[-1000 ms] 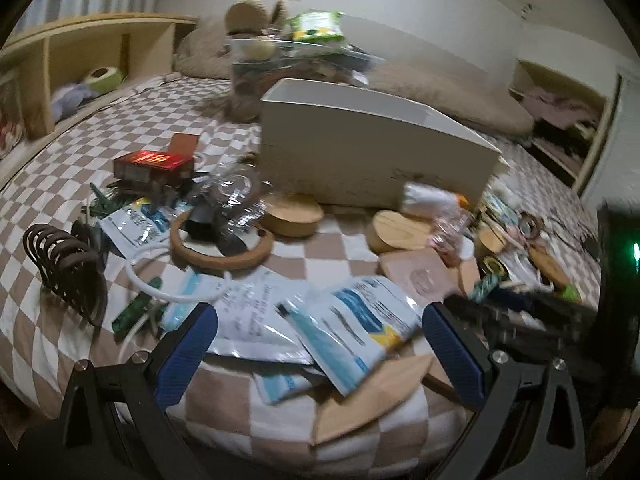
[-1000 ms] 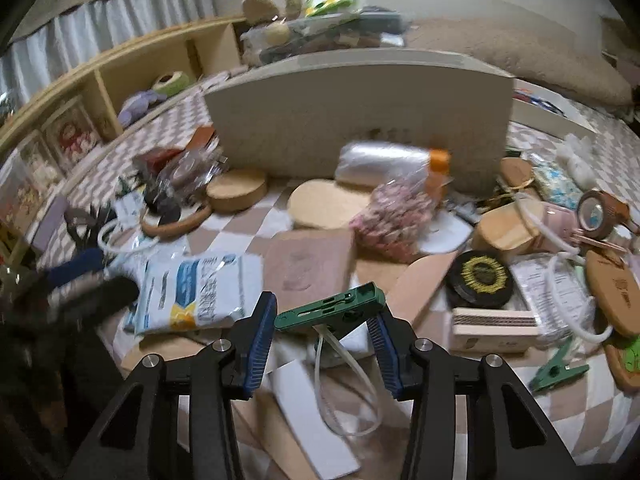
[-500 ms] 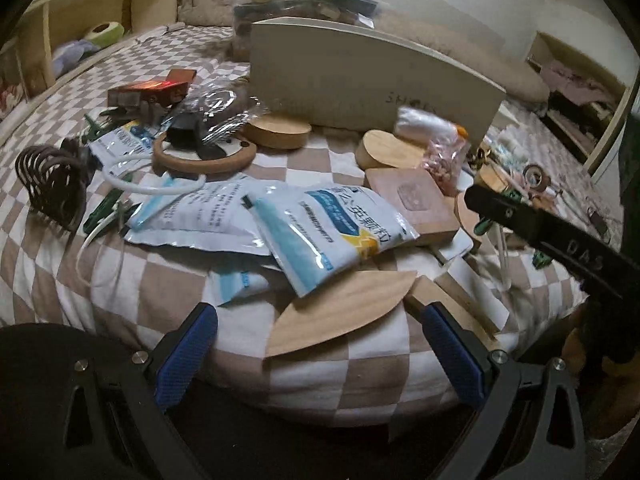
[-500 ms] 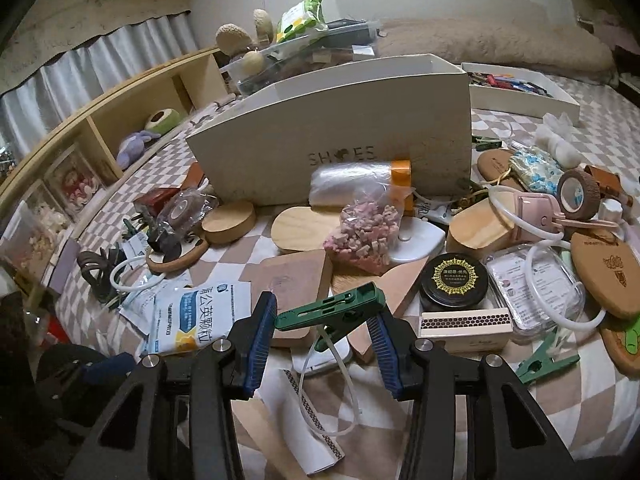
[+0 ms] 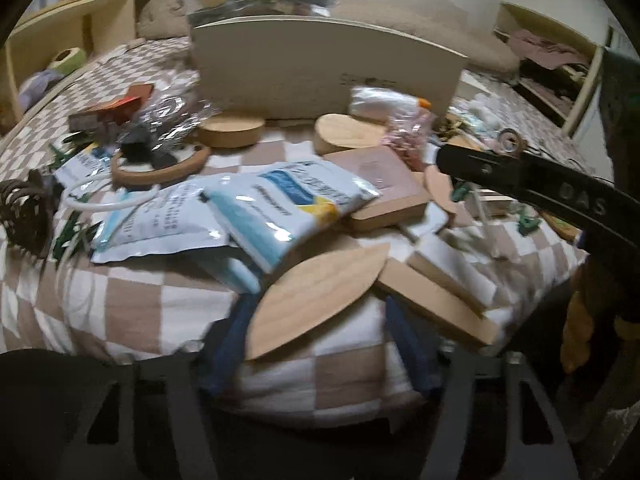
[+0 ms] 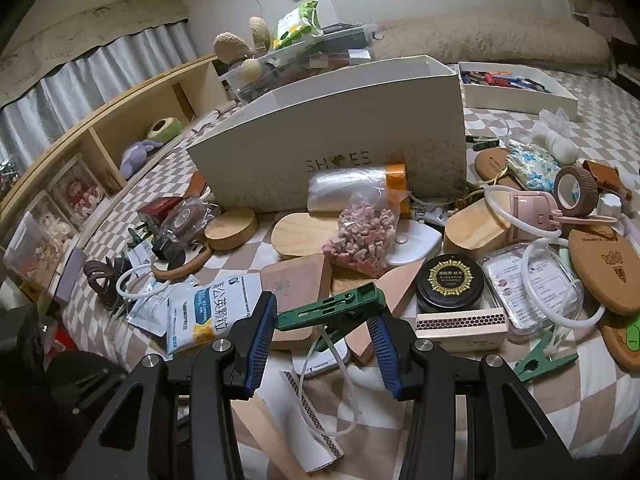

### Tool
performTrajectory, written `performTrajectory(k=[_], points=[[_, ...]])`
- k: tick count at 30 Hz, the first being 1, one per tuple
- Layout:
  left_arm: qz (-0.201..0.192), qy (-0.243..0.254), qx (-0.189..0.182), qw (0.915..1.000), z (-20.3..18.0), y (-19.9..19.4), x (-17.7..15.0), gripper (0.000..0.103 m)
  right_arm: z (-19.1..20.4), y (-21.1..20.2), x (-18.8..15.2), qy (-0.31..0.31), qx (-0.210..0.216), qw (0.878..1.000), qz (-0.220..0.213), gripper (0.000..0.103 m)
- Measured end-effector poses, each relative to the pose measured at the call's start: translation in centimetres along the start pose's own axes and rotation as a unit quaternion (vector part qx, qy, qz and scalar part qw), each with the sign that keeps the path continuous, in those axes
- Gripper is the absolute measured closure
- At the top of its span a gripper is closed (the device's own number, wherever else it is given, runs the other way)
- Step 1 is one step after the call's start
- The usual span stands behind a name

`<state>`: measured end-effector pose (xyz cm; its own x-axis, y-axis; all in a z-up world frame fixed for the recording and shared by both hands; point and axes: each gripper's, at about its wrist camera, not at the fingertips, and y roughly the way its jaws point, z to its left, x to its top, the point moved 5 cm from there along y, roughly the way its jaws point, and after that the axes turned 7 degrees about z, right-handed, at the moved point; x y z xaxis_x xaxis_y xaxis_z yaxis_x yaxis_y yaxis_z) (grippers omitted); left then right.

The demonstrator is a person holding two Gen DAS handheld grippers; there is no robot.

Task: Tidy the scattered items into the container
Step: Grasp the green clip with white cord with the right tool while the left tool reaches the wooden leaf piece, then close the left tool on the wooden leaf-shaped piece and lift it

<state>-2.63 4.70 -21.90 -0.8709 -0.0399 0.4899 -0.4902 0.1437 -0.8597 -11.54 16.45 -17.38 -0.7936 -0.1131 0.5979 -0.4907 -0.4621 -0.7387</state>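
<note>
At lower centre of the right wrist view, our right gripper [image 6: 326,340] is clamped on a green clothespin [image 6: 330,312]. Behind it, mid-frame, the cream box [image 6: 320,160] reads "SHOES". The black tin [image 6: 450,282] carries a gold seal we cannot read. Our left gripper [image 5: 320,344] straddles a leaf-shaped wooden board [image 5: 316,300], jaws apart; the black arm [image 5: 536,194] at right reads "DAS".

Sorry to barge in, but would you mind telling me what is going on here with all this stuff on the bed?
A person with two handheld grippers is tidying clutter into the white shoe box. The right gripper holds a green clothespin above the checkered bedspread, short of the box. The left gripper sits low at the bed's edge, its fingers either side of a leaf-shaped wooden board, apparently not gripping it.
</note>
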Motion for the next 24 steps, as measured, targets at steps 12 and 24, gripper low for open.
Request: performTrajectory(k=[12,24], points=[[-0.014,0.062,0.015,0.9979,-2.0,0.8,1.1,0.067,-0.4,-0.5,0.1,0.01,0.007,1.0,-0.008,0.056],[-0.018,0.101,0.015,0.9946,-3.4,2.2,2.9,0.053,-0.8,-0.8,0.1,0.023,0.015,1.0,-0.013,0.056]])
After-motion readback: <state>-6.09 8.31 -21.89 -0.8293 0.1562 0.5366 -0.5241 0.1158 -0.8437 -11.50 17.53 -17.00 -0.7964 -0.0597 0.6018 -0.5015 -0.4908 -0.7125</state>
